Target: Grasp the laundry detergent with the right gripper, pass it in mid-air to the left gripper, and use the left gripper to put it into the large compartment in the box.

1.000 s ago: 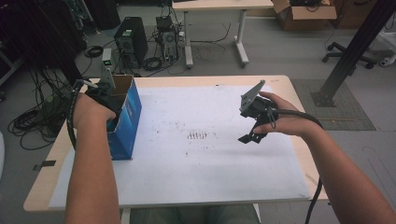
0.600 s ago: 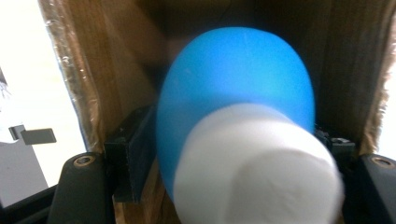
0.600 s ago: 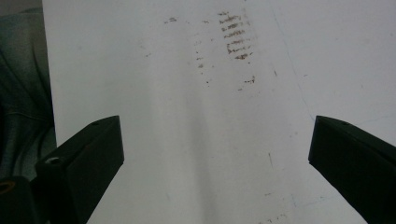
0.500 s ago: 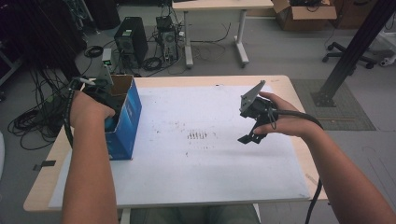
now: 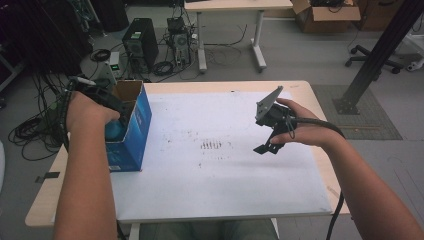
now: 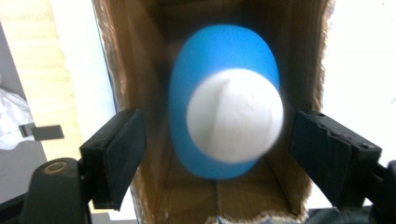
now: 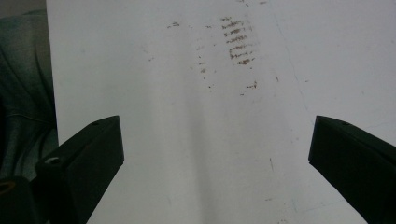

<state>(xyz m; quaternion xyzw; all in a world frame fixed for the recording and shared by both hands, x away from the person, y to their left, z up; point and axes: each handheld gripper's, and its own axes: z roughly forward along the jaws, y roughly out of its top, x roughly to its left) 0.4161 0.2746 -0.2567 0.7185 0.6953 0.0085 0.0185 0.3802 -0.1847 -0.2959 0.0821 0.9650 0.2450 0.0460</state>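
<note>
The left tool (image 6: 215, 154) has just spread, freeing one blue bottle (image 6: 224, 98) in one box (image 5: 131, 131); right tool (image 7: 215, 158) gapes.

The bottle (image 6: 224, 102) stands inside the box (image 5: 131, 131) — at the table's (image 5: 210, 195) left edge.

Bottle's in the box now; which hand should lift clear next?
Left. The left gripper sits over the open box, jaws just opened, apart from the blue bottle. The right gripper hovers mid-table, open.

No text can be read: the printing on the blue box (image 5: 134, 131) is too small, and the marks on the white sheet (image 5: 220, 145) are only smudges.
</note>
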